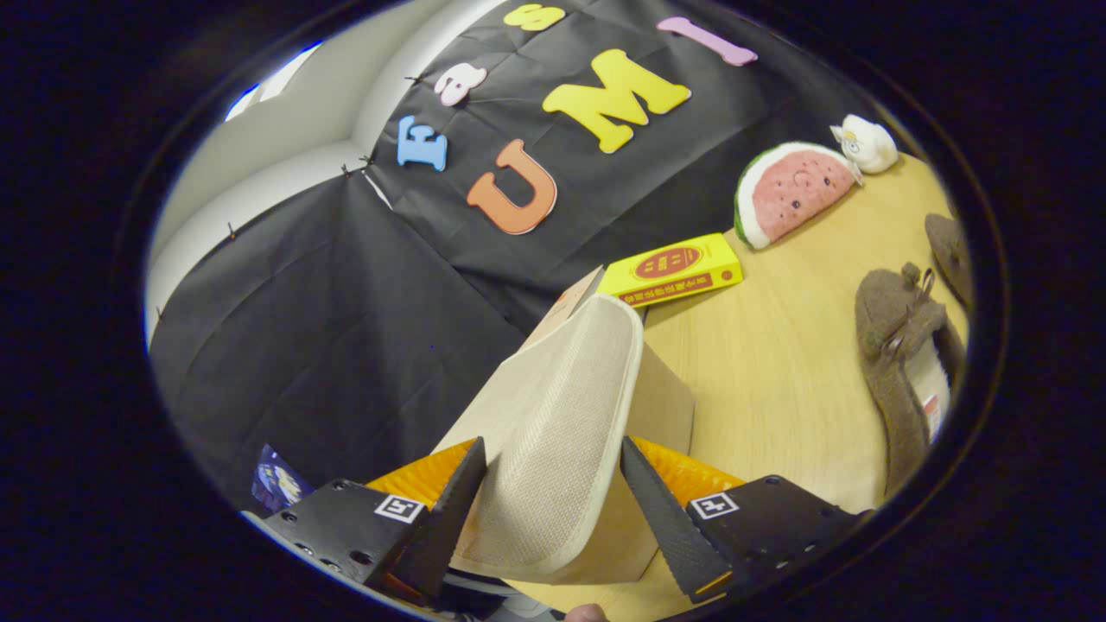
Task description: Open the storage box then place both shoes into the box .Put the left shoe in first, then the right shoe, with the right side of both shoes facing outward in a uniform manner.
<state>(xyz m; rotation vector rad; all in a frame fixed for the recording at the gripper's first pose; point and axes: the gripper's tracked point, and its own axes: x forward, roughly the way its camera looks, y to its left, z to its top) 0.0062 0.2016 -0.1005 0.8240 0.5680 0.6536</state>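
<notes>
My gripper [553, 497] is shut on the beige woven lid [562, 415] of the storage box, one finger pressing each side of it. The lid is raised and tilted, reaching away from the fingers toward the booth wall. Behind it shows the tan cardboard-coloured body of the box [665, 406], standing on the wooden table [778, 363]. Two brown fuzzy shoes lie on the table off to the right of the fingers: the nearer shoe [899, 363] has a small bow and a pale insole, and the farther shoe [950, 250] is partly cut off.
A yellow flat carton [674, 269] lies on the table just beyond the box. Farther back against the wall rest a watermelon-slice plush [791, 190] and a small white plush [868, 142]. A fingertip [587, 613] shows beneath the gripper.
</notes>
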